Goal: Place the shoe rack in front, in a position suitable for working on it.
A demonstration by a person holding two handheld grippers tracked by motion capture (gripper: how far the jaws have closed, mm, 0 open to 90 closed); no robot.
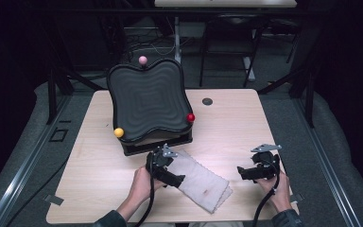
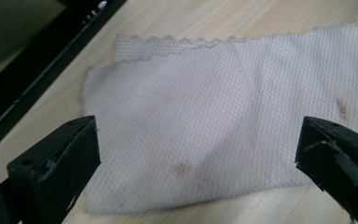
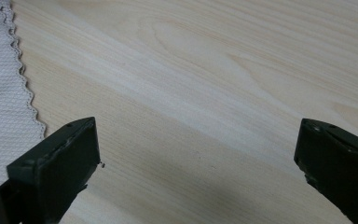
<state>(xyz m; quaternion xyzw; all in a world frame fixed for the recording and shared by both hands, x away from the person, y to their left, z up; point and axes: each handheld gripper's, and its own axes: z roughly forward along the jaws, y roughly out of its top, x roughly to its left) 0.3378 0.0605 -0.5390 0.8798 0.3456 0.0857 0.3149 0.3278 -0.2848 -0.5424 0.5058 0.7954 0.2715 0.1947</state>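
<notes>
A folded white waffle-weave cloth [image 1: 203,182] with zigzag edges lies near the table's front edge; faint brown stains mark the cloth [image 2: 223,126]. My left gripper [image 1: 177,180] hovers over its left end, open, jaws wide apart with nothing between them. My right gripper [image 1: 243,172] is open too, low over bare wood just right of the cloth, whose zigzag edge [image 3: 9,93] shows at the left of the right gripper view.
A black wavy tray [image 1: 147,99] stands tilted on a black base at the table's back left, with a yellow ball [image 1: 118,132], a red ball [image 1: 190,117] and a pink ball [image 1: 142,60] at its rim. A round grommet [image 1: 207,101] sits behind.
</notes>
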